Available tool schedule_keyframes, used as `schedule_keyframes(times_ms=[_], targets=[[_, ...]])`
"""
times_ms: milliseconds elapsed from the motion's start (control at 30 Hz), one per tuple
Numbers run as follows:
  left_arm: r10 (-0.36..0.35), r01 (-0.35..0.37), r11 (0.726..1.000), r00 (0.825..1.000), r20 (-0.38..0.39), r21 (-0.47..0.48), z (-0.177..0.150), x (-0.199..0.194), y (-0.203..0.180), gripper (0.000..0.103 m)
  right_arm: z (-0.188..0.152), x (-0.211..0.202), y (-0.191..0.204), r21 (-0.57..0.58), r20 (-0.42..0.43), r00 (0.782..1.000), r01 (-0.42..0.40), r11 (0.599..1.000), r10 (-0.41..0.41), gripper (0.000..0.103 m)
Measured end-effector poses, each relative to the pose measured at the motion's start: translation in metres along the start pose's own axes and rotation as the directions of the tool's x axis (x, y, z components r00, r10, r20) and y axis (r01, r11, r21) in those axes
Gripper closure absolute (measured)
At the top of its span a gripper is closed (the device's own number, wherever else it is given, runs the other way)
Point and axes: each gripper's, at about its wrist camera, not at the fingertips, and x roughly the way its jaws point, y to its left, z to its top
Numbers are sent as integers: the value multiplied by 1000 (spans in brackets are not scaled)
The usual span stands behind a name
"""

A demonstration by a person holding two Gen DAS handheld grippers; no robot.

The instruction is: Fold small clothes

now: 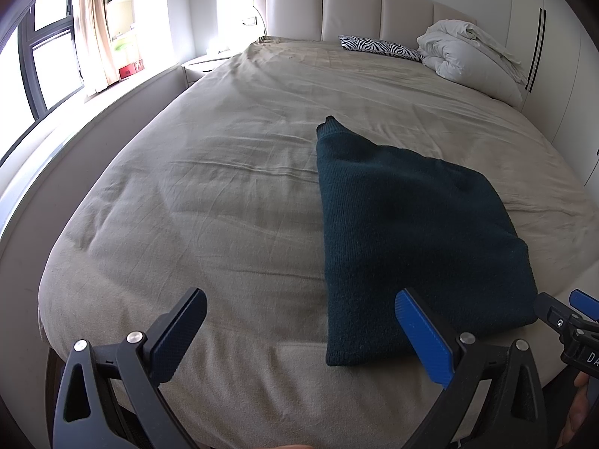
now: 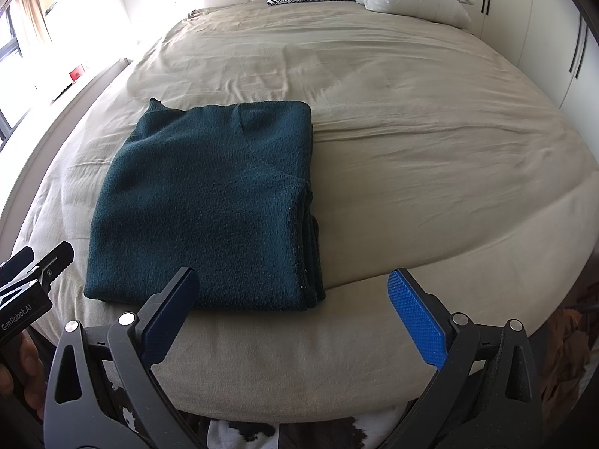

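Over on the left, the left gripper [image 1: 299,331] is hovering at the foot of the bed [image 1: 209,202], its tongs spread wide apart and holding nothing. Moving across, the dark green sweater [image 2: 209,205] is lying folded flat on the beige sheet near the bed's front edge, between both tools. On the right, the right gripper [image 2: 294,308] is hanging just short of it, fingers likewise wide apart and empty.

We see a bed [image 1: 224,187] under a wrinkled beige cover, a zebra-print pillow [image 1: 378,46], a bunched white duvet [image 1: 468,50], a padded headboard [image 1: 348,7], a curtained window [image 1: 48,60]
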Motion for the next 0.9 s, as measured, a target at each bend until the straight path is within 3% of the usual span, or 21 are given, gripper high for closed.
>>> schedule_keyframes(times_ms=[900], targets=[[-2,2,1000,1000,3,3,-6,4,3,0,-4,1,-2,2,-12,1000,-5,1000,5,0]])
